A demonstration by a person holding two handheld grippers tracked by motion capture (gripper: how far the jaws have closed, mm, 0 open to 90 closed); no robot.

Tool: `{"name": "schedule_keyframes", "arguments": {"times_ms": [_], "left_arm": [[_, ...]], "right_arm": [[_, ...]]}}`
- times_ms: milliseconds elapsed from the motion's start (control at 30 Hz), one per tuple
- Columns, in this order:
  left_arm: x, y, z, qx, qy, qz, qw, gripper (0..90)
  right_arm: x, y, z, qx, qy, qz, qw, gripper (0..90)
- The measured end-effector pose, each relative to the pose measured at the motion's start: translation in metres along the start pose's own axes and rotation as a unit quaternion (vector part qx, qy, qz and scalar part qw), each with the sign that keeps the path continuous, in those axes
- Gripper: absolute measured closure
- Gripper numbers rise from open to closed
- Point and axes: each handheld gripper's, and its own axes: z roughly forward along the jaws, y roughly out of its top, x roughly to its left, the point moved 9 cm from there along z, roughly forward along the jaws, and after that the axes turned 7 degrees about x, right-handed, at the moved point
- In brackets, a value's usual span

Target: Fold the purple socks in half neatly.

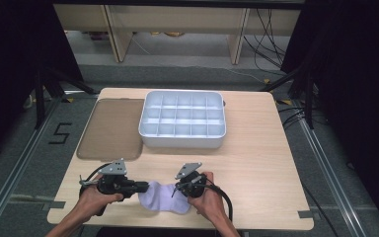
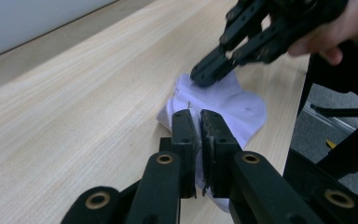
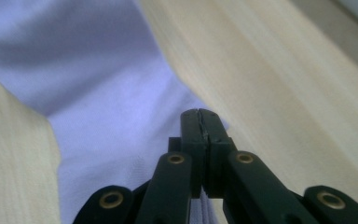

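Lilac cloth, high view: small pale garment, sock-like [image 1: 164,196], lying near the front edge of the wooden surface [image 1: 256,163], between the two hands
Left gripper, high view: left gripper [image 1: 140,187] level, pointing at the cloth's left end, tips touching it
Right gripper, high view: right gripper [image 1: 176,190] tilted down onto the cloth's right part, hand wrapped round the body
Tray, high view: white compartment tray [image 1: 182,141] well behind the cloth, every cell bare; brown flat mat [image 1: 111,129] just beside its left wall
Left gripper view: jaws narrow, nearly together, pinching a fold of the cloth [image 2: 233,105]; thin strip of fabric caught between the pads
Other tool, left gripper view: right gripper [image 2: 205,74] coming in from the top right, tips pressed on the far edge of the cloth
Right gripper view: jaws fully together over the cloth [image 3: 98,107], fabric edge visible beneath them; hold likely, pinch itself hidden
Progress, judged: both ends gripped, cloth lying crumpled and unfolded; nothing yet in the tray
Left to do, judged: spreading or folding the cloth, then probably a move toward one tray cell
Surface: light wood grain, rounded corners, little on it besides cloth, tray and mat
Room: grey floor with a taped figure five [image 1: 59,133] at left, metal rails along both sides, dark curtains, loose cables [image 1: 269,34] and pale furniture legs behind
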Motion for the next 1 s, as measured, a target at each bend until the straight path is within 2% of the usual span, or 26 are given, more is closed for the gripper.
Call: {"name": "schedule_keyframes", "arguments": {"times_ms": [67, 100, 167, 267, 333, 367, 433, 500, 533, 567, 733, 867, 1000], "left_arm": [[-0.001, 0.003, 0.002, -0.009, 0.003, -0.009, 0.9999, 84.0], [-0.002, 0.006, 0.003, -0.014, -0.001, -0.005, 0.9999, 84.0], [-0.004, 0.009, 0.006, -0.015, -0.001, -0.013, 0.9998, 84.0], [-0.007, 0.011, 0.014, -0.005, -0.002, -0.008, 0.9999, 84.0], [-0.007, 0.013, 0.019, -0.004, 0.001, -0.005, 1.0, 84.0], [-0.008, 0.015, 0.022, -0.003, -0.001, -0.008, 1.0, 83.9], [-0.008, 0.015, 0.023, 0.0, 0.002, -0.005, 1.0, 83.9], [-0.009, 0.016, 0.026, -0.001, 0.0, -0.006, 1.0, 83.9], [-0.01, 0.018, 0.028, -0.005, -0.004, -0.016, 0.9999, 83.9], [-0.01, 0.019, 0.03, 0.0, -0.003, -0.008, 1.0, 83.9], [-0.015, 0.023, 0.04, 0.002, -0.012, -0.006, 0.9999, 83.8], [-0.016, 0.024, 0.044, 0.007, -0.006, -0.002, 1.0, 83.8], [-0.015, 0.023, 0.051, 0.015, -0.005, -0.003, 0.9999, 83.8]], "right_arm": [[0.001, 0.002, 0.003, -0.004, 0.009, -0.001, 0.9999, 89.8], [0.0, 0.002, 0.002, 0.002, 0.004, 0.002, 1.0, 89.9], [0.0, 0.003, 0.004, -0.008, 0.012, 0.006, 0.9999, 89.9], [0.001, 0.001, 0.002, -0.002, 0.016, 0.013, 0.9998, 89.9], [0.001, 0.002, 0.004, -0.011, 0.019, 0.013, 0.9997, 89.9], [0.001, 0.0, 0.002, -0.002, 0.017, 0.019, 0.9997, 89.9], [0.0, 0.001, 0.002, -0.006, 0.017, 0.014, 0.9997, 89.9], [-0.001, 0.002, 0.003, -0.011, 0.016, 0.015, 0.9997, 89.8], [0.0, 0.001, 0.002, -0.007, 0.02, 0.021, 0.9995, 89.8], [-0.001, 0.002, 0.003, -0.011, 0.018, 0.015, 0.9997, 89.8], [-0.002, 0.001, 0.002, -0.011, 0.02, 0.019, 0.9995, 89.8], [-0.002, 0.001, 0.002, -0.01, 0.022, 0.021, 0.9995, 89.7], [-0.003, 0.002, -0.005, -0.026, 0.032, 0.039, 0.9984, 88.9]]}}
